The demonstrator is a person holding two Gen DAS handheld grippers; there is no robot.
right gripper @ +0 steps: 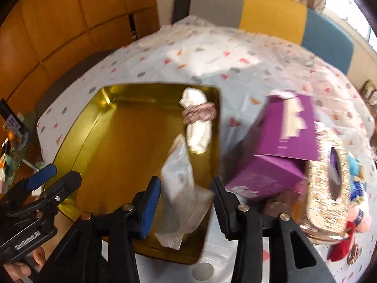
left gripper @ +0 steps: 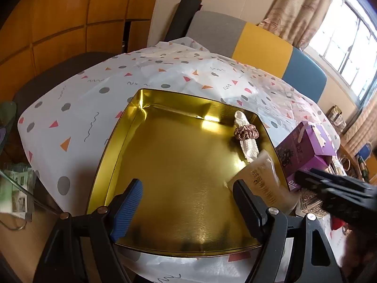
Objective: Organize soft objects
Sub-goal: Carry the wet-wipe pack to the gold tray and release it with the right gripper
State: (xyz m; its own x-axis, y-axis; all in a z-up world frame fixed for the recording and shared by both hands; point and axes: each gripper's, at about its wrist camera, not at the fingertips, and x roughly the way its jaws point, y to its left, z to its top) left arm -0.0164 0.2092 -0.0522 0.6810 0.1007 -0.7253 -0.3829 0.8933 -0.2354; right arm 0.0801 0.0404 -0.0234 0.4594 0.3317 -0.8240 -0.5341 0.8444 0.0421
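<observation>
A gold tin tray [left gripper: 113, 141] [right gripper: 94, 118] lies on the patterned tablecloth. Inside at its right side lie a rolled white cloth [left gripper: 246, 141] [right gripper: 198, 129] with a pink-brown scrunchie [left gripper: 246, 133] [right gripper: 200, 113] around it. A clear plastic packet [left gripper: 264, 179] [right gripper: 181, 188] leans on the tray's right wall, between the fingers of my right gripper [right gripper: 186, 202], which stand apart and do not press it. My left gripper [left gripper: 188, 202] is open and empty over the tray's near part. The right gripper also shows in the left wrist view [left gripper: 337, 193], blurred.
A purple box [left gripper: 304, 151] [right gripper: 282, 146] stands right of the tray. A glittery gold bag [right gripper: 327, 181] and a plush toy [right gripper: 355, 219] lie at the far right. A grey, yellow and blue bench back [left gripper: 259, 44] stands behind the table. Papers [left gripper: 16, 188] lie left.
</observation>
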